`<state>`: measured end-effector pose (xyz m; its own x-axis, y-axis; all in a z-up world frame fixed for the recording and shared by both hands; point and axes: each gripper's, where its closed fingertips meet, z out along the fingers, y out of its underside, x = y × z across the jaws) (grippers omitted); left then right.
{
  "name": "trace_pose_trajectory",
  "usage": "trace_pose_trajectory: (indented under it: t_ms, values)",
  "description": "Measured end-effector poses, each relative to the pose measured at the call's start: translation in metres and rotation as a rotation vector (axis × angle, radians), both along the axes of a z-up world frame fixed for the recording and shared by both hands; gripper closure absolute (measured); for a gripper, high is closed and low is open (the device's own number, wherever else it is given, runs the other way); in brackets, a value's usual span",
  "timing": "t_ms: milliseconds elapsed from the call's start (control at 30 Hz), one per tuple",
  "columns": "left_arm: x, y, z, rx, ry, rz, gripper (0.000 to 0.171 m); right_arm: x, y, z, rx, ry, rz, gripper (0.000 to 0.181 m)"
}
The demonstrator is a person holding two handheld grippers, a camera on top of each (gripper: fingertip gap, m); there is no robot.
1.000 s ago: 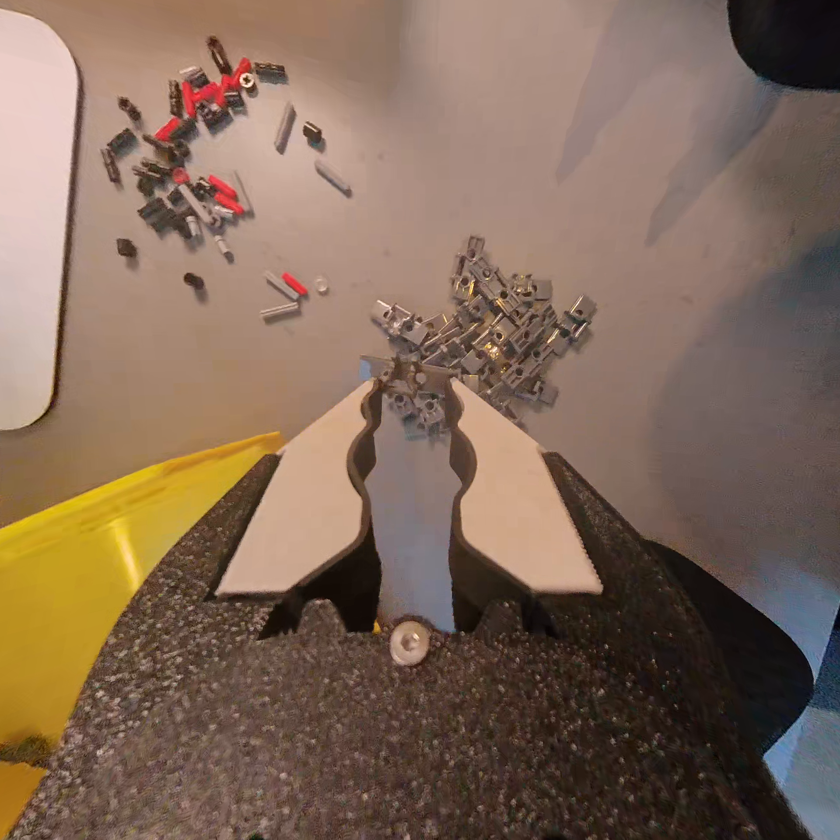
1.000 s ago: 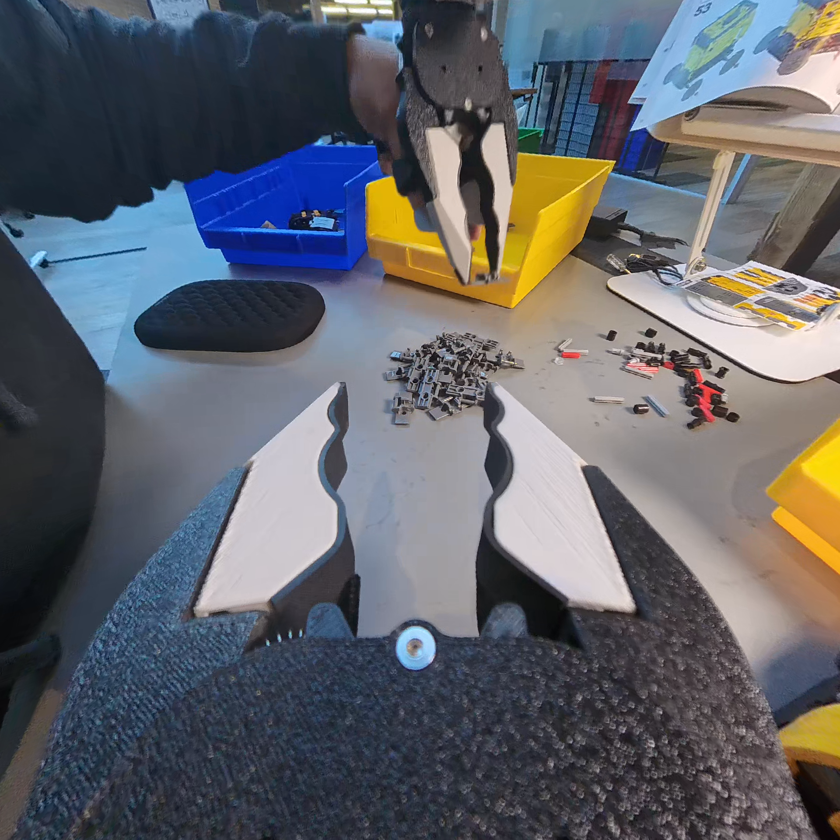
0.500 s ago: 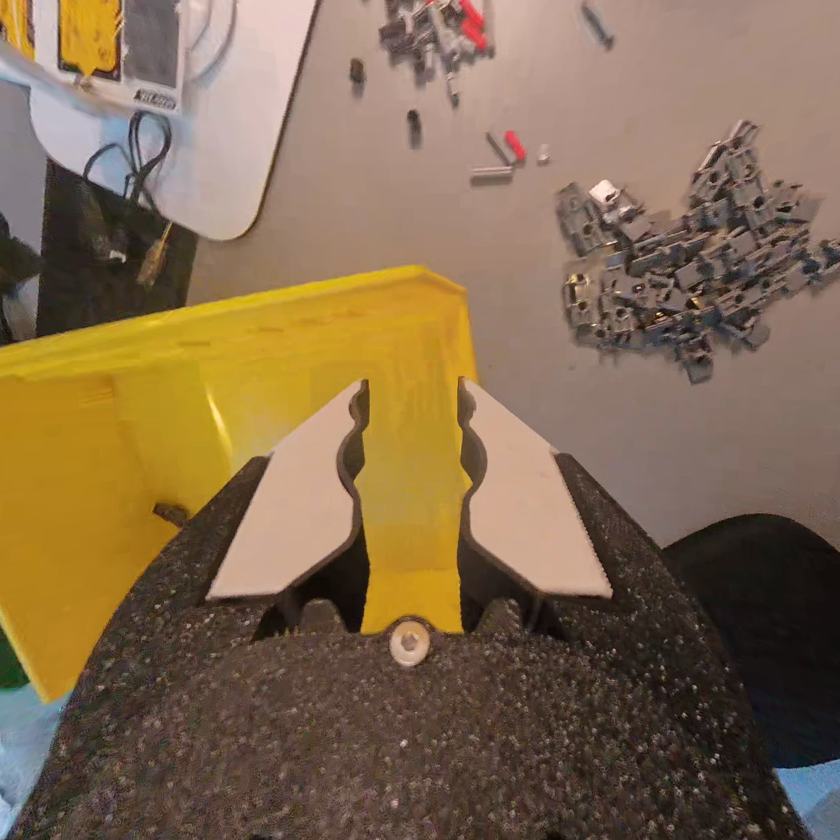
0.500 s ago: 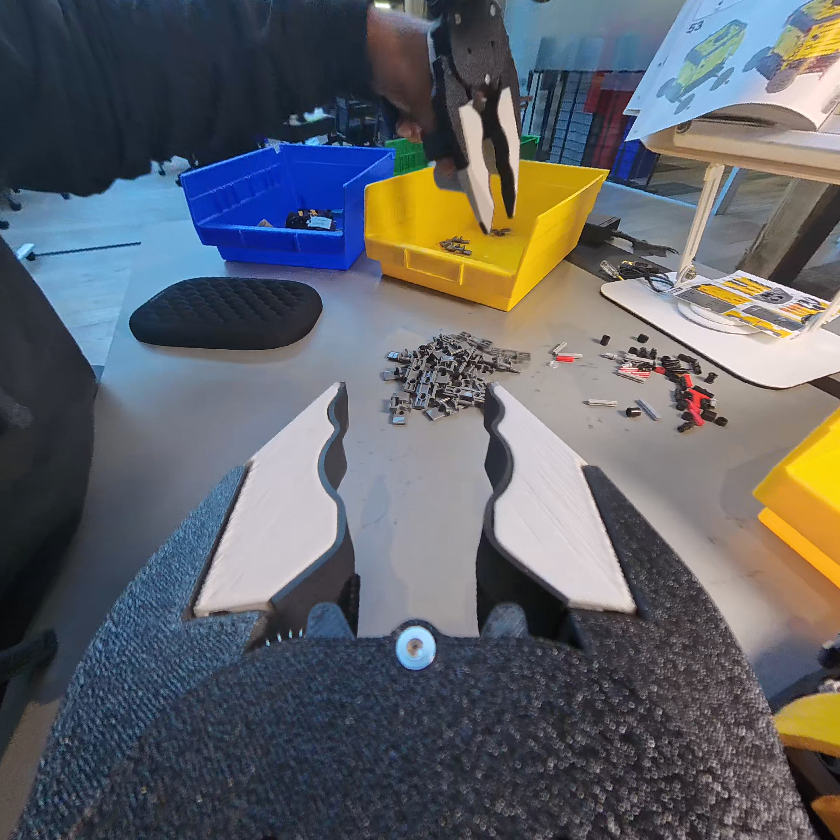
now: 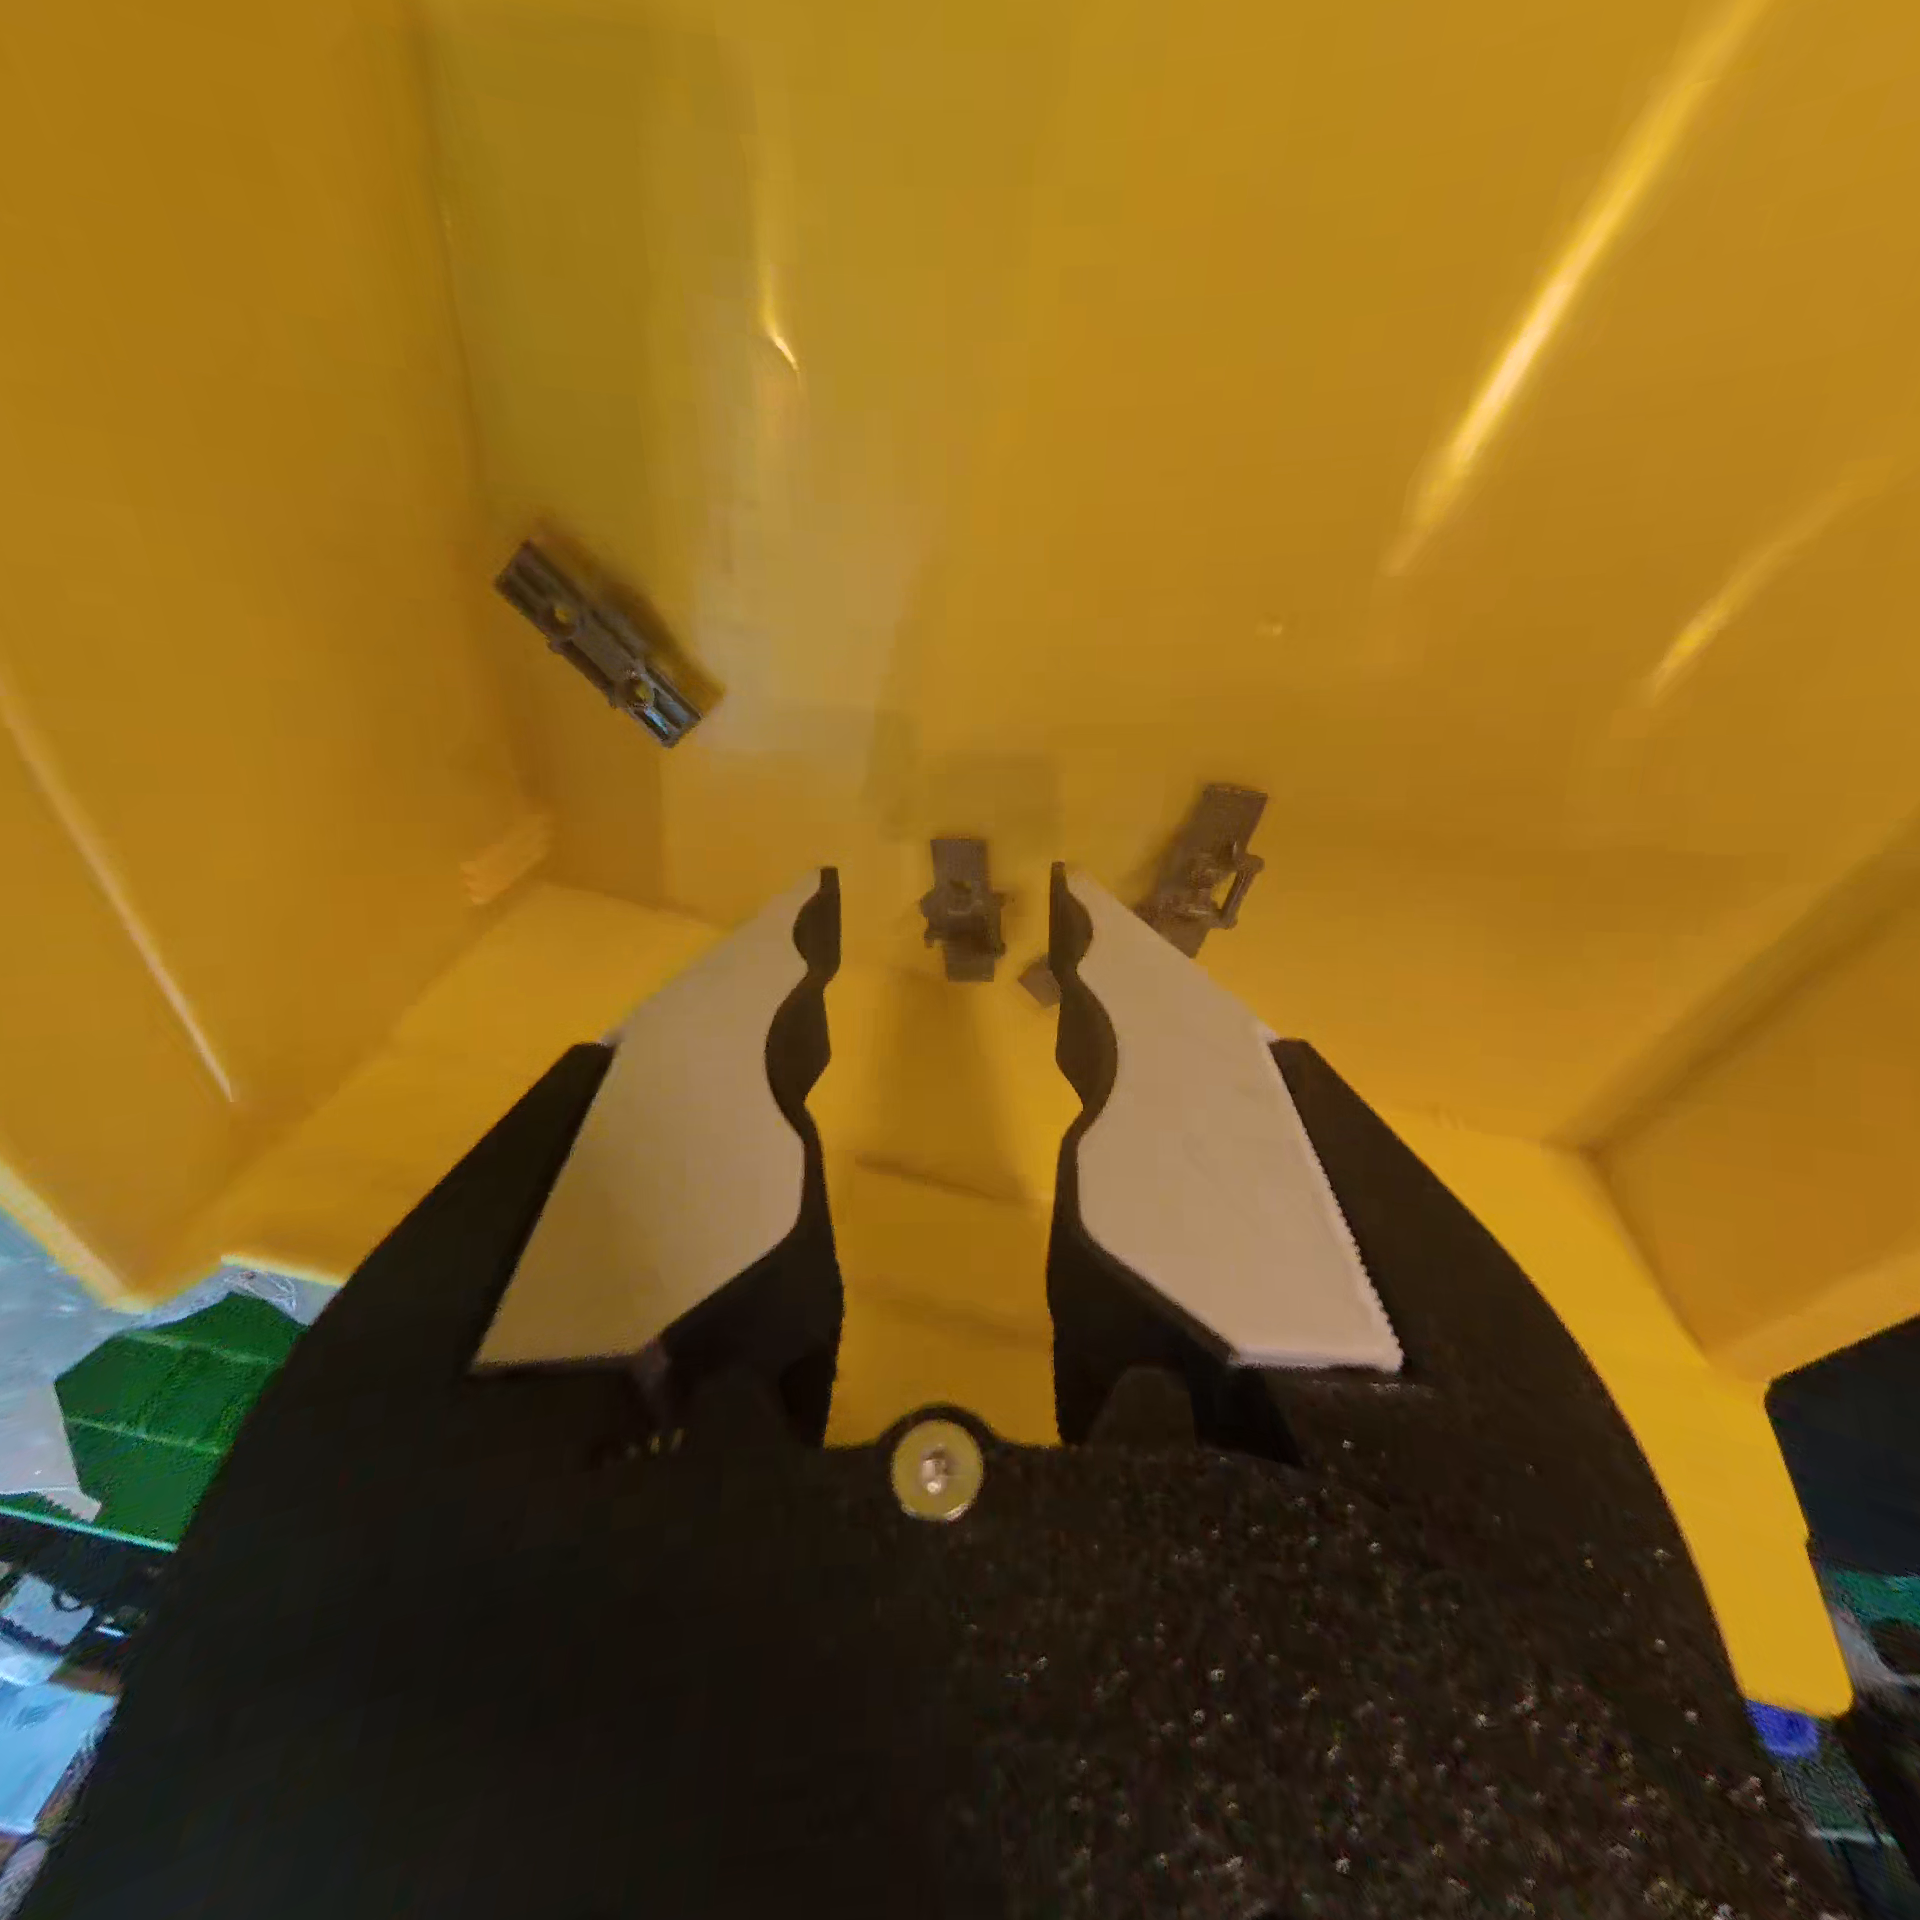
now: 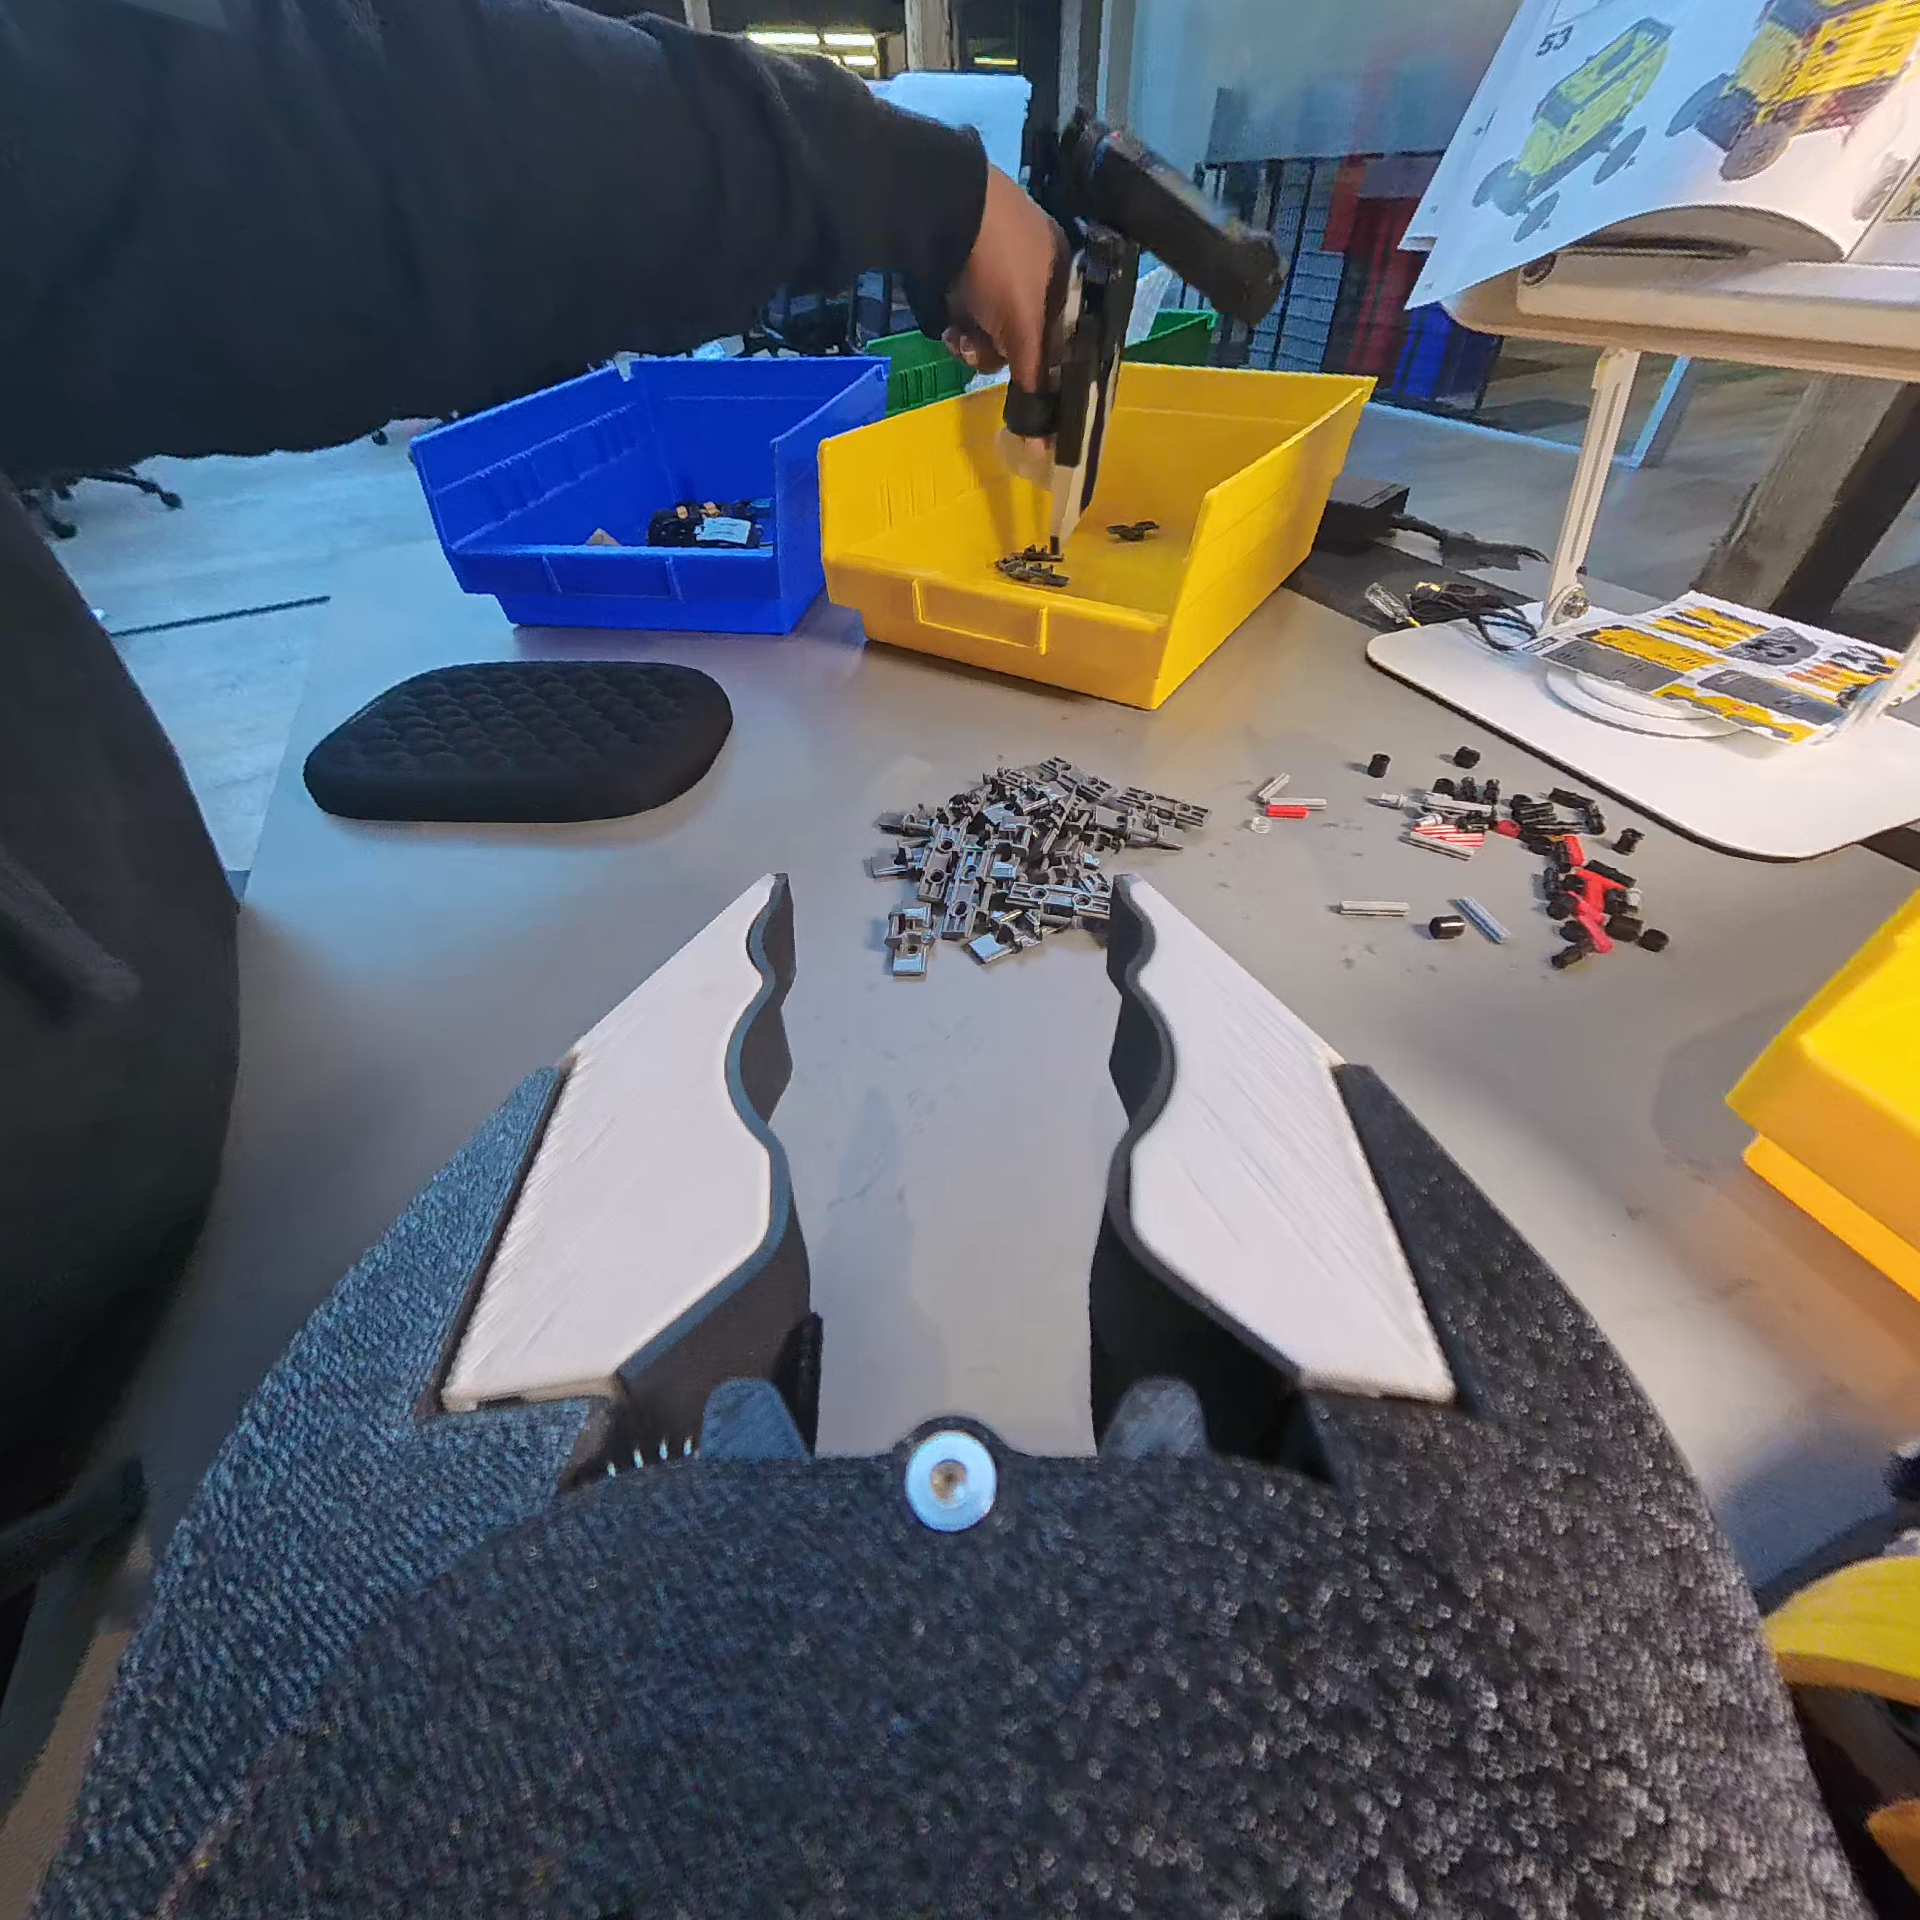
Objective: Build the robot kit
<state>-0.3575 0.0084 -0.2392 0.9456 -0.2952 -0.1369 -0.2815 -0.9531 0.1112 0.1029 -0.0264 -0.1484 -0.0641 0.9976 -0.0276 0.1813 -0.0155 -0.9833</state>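
While both pairs of jaws gape empty, the left gripper [image 5: 940, 883] hangs over three grey pieces [image 5: 964, 909] in the yellow bin [image 5: 1143, 364]; a fourth shows partly

Bright, even overhead light falls on the grey table [image 6: 623, 935], and shadows under the grey brick pile [image 6: 1023, 857] are soft and short. Inside the yellow bin [image 5: 1143, 416], glare streaks its walls; motion blur smears those streaks. Both wide-angle views bend toward the edges. Beyond the bin, the background is hazy.
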Motion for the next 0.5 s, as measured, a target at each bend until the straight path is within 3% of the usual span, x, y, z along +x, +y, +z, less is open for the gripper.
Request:
trace_pose_trajectory:
  t_ms: [167,367,433,500]
  values:
    - [-0.004,-0.006,-0.009,-0.029,-0.016,0.058,0.143,0.000,0.000,-0.001,-0.003,-0.004,0.005,0.120]
    - [-0.004,-0.009,-0.014,-0.082,-0.013,0.074,0.144,0.000,-0.001,0.000,0.002,-0.002,0.004,0.120]
    - [0.003,-0.010,-0.016,-0.091,-0.058,0.081,0.159,0.000,0.000,0.001,0.003,0.003,0.000,0.120]
    - [0.005,-0.011,-0.014,-0.079,-0.056,0.067,0.162,0.001,0.000,0.001,0.004,0.006,-0.001,0.120]
